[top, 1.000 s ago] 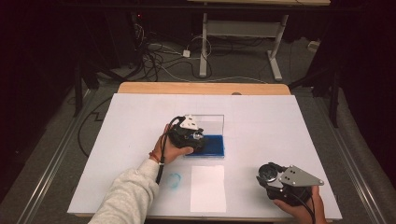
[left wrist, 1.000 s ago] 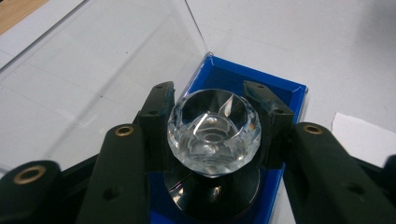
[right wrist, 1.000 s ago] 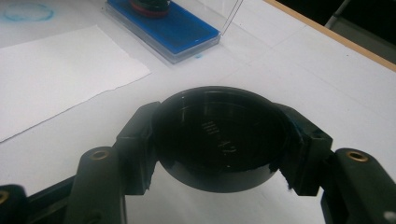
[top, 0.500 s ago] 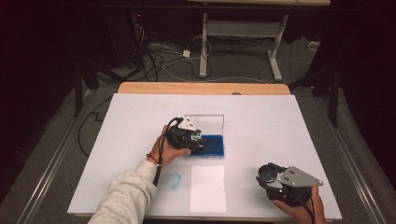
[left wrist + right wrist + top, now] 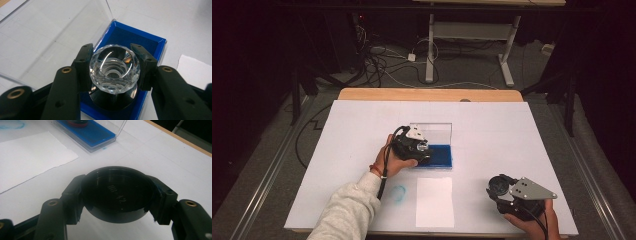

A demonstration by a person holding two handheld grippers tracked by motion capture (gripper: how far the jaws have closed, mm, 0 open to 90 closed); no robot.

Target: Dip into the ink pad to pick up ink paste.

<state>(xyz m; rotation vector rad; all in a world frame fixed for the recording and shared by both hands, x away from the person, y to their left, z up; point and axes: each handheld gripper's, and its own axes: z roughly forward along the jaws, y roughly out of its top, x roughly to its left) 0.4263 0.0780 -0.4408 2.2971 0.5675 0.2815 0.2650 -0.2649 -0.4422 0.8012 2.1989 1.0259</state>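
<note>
At frame centre, my left gripper [image 5: 113, 72] clamps the crystal-topped stamp [image 5: 113, 68] on the blue ink pad [image 5: 150, 43], inking underway; my right gripper [image 5: 117, 195] clasps its black cap [image 5: 117, 192]; paper sheet [image 5: 434, 201] unstamped.
</note>
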